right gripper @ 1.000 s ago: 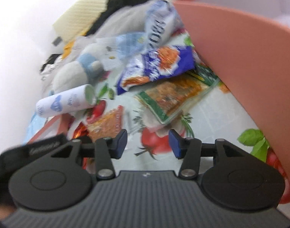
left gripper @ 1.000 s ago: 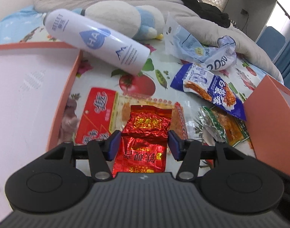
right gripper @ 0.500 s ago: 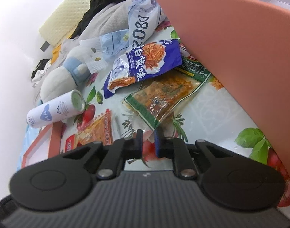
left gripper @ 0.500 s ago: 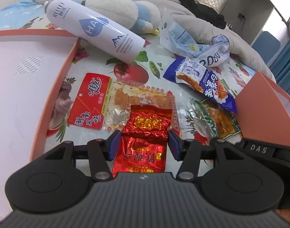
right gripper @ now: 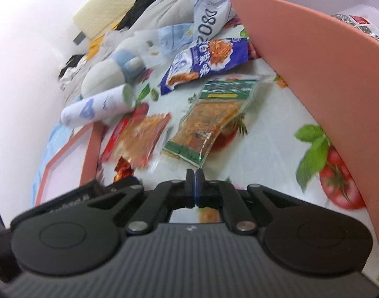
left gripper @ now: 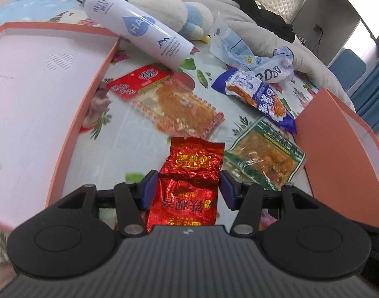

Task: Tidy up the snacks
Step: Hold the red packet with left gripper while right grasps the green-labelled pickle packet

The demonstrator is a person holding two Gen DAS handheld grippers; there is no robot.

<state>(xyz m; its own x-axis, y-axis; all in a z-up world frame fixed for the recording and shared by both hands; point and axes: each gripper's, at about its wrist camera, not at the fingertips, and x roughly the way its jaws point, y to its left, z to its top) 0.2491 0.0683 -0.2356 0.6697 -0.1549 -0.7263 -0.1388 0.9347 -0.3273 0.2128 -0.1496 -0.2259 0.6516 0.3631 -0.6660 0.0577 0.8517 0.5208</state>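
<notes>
My left gripper [left gripper: 188, 186] is shut on a red foil packet [left gripper: 189, 181] and holds it above the fruit-print cloth. Past it lie a red-and-orange snack pack [left gripper: 174, 101], a green-edged pack [left gripper: 266, 159] and a blue pack [left gripper: 256, 96]. My right gripper [right gripper: 195, 181] is shut and empty, just short of the green-edged pack [right gripper: 214, 116]. The red-and-orange pack [right gripper: 139, 136] and blue pack [right gripper: 207, 62] lie beyond it. A tip of the red foil packet [right gripper: 123, 170] shows at the left.
A pink box lid [left gripper: 40, 104] lies at the left. A pink box [left gripper: 338, 134] stands at the right, its wall [right gripper: 313, 57] close to my right gripper. A white spray bottle [left gripper: 139, 29], a plush toy [left gripper: 174, 15], crumpled bags [left gripper: 264, 59] and bedding lie behind.
My left gripper has lifted the red foil packet off the red-and-orange pack and drawn it back. My right gripper has closed from open to fully shut with nothing in it.
</notes>
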